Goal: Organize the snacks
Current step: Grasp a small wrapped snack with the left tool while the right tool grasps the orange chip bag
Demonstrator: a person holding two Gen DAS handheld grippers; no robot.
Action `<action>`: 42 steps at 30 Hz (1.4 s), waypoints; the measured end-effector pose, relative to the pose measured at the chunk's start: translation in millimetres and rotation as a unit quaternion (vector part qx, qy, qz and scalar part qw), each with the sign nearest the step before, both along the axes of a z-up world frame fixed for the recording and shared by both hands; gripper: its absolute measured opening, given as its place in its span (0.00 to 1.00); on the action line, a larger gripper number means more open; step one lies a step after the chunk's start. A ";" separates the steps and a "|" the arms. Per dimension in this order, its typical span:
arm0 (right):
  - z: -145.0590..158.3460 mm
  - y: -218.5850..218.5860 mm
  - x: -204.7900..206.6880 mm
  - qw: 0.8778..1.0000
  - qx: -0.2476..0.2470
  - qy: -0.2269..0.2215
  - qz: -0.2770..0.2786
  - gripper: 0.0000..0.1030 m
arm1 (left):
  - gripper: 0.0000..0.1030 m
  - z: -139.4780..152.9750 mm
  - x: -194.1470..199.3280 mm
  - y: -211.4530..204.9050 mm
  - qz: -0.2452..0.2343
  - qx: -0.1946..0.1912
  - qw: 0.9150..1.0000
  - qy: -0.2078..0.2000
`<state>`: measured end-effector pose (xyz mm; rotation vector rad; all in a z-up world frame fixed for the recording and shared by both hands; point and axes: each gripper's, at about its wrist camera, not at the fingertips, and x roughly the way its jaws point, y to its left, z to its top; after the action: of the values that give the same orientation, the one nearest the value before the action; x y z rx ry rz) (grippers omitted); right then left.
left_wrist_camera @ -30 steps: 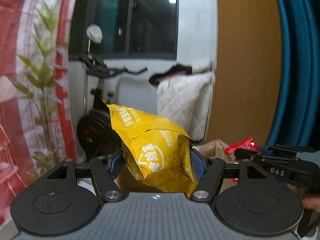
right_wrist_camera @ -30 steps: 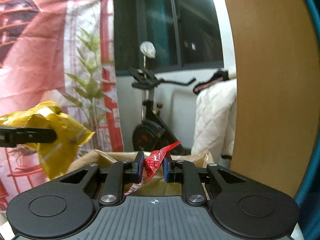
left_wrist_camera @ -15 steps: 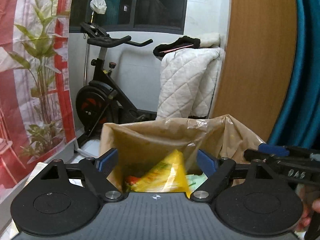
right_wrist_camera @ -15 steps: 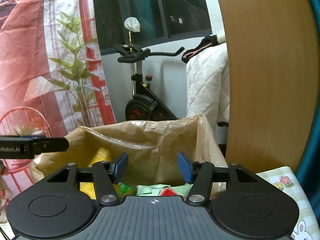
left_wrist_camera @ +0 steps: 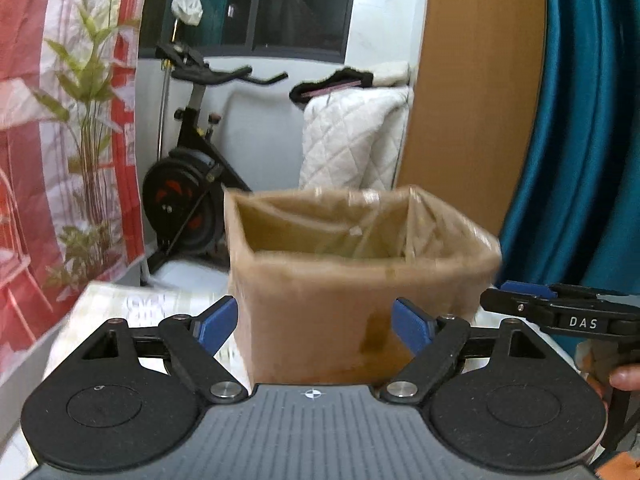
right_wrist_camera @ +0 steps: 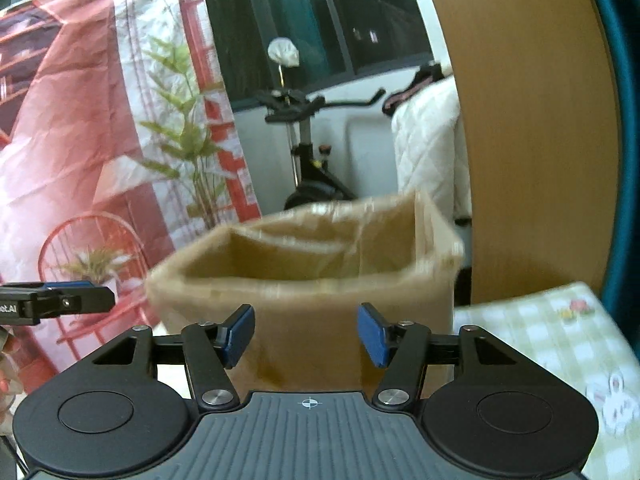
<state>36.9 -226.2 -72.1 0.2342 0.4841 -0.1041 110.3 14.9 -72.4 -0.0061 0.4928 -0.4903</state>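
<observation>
Even indoor light — motion blur

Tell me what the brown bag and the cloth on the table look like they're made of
The brown bag looks like kraft paper with a glossy clear liner or coating, judging by shiny creases inside its rim; motion blur leaves that unsure. The cloth looks like printed woven fabric or wipeable vinyl: matte green-and-white check with cartoon figures.

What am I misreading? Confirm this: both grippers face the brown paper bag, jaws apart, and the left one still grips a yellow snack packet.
One error: the left gripper grips nothing. The left wrist view shows only the brown paper bag beyond its spread jaws. The right gripper is empty too, its jaws opening.
</observation>
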 end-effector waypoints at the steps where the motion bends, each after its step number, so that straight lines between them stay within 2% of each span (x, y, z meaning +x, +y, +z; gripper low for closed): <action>1: -5.3 3.5 -6.2 1.000 0.001 0.005 -0.001 0.54 | 0.83 -6.2 -5.3 1.3 0.000 -0.002 1.000 0.008; 6: -40.8 16.3 -35.3 0.999 0.021 0.050 -0.008 0.55 | 0.80 -35.1 -23.7 3.1 -0.008 -0.018 0.999 0.049; 11: -70.6 28.9 -58.2 0.995 0.016 0.096 -0.005 0.56 | 0.76 -61.1 -35.5 1.6 -0.014 -0.037 0.996 0.085; 16: -87.7 40.2 -70.8 0.992 0.004 0.127 0.010 0.61 | 0.75 -78.6 -42.6 -0.9 -0.013 -0.044 0.993 0.109; 19: -90.8 50.2 -74.8 0.990 -0.005 0.136 0.029 0.71 | 0.75 -83.1 -48.0 2.1 -0.006 -0.038 0.993 0.108; 21: -89.8 60.0 -74.3 0.988 -0.023 0.142 0.050 0.83 | 0.75 -84.0 -50.8 5.6 0.002 -0.034 0.994 0.107; 23: -90.2 73.0 -74.1 0.985 -0.050 0.146 0.073 0.90 | 0.75 -84.1 -53.0 11.1 0.012 -0.032 0.994 0.108; 27: -98.1 101.1 -72.8 0.969 -0.118 0.168 0.136 0.97 | 0.75 -84.3 -52.5 22.8 0.027 -0.035 0.993 0.111; 29: -104.8 115.8 -73.6 0.956 -0.162 0.178 0.167 0.98 | 0.75 -84.9 -52.2 27.3 0.033 -0.036 0.992 0.112; 32: -114.9 128.8 -68.5 0.942 -0.202 0.187 0.193 0.98 | 0.75 -87.3 -51.5 31.3 0.039 -0.037 0.992 0.116; 37: -124.9 125.4 -48.1 0.941 -0.200 0.186 0.199 0.93 | 0.74 -90.6 -51.7 32.9 0.041 -0.032 0.992 0.113; 42: -126.1 111.0 -45.4 0.948 -0.174 0.185 0.194 0.73 | 0.74 -94.1 -49.4 40.7 0.052 -0.031 0.992 0.112</action>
<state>-8.5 -115.1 -198.2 -0.2367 0.8651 0.1555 60.8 55.6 -166.5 -0.1459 0.6932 -0.4046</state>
